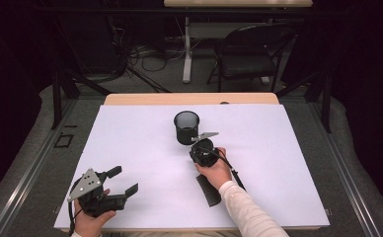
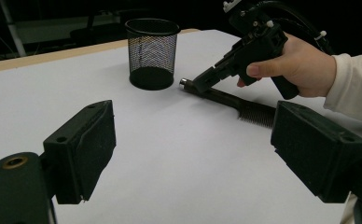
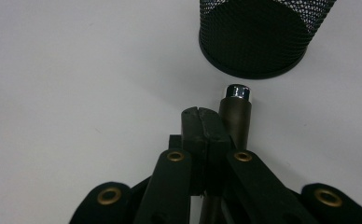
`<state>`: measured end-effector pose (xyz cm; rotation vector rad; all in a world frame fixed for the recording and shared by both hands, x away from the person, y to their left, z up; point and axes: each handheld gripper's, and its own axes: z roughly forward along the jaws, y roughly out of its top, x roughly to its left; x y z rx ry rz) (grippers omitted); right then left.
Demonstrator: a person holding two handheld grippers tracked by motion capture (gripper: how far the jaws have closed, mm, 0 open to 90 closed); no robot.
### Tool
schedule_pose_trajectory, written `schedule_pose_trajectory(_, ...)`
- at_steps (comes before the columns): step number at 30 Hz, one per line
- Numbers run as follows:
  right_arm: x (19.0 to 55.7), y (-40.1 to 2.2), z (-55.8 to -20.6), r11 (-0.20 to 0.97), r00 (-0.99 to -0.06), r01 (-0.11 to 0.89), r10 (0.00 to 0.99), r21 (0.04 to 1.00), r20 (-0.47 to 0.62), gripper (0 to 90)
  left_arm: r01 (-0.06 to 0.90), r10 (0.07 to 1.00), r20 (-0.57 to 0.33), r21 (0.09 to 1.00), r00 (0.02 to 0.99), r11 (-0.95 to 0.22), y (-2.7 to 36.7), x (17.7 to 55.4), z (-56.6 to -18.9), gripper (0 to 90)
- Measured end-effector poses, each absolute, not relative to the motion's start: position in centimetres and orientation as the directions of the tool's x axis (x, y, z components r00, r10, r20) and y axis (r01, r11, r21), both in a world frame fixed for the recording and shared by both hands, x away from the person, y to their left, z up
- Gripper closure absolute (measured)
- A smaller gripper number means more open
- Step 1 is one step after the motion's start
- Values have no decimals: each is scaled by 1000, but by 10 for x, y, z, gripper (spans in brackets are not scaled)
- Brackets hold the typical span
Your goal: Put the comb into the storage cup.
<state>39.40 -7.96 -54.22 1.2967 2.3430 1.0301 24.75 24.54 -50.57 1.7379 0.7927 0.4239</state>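
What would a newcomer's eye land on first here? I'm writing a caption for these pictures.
Probably the black mesh cup standing upright near the middle of the white table. Just in front of it, the right gripper, jaws shut, points down beside the silver-capped handle of a dark comb lying flat. The left gripper rests open at the near left corner.

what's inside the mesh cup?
The mesh cup looks empty: through the mesh only its dark bottom shows. From the high view its lower interior is too dark to check. The comb lies on the table beside it.
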Motion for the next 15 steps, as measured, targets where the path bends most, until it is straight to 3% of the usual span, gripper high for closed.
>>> schedule_pose_trajectory(15,396,-83,-546,356,-546,642,834,680,79,900,296,694,-114,943,711,-149,246,248,-506,141)
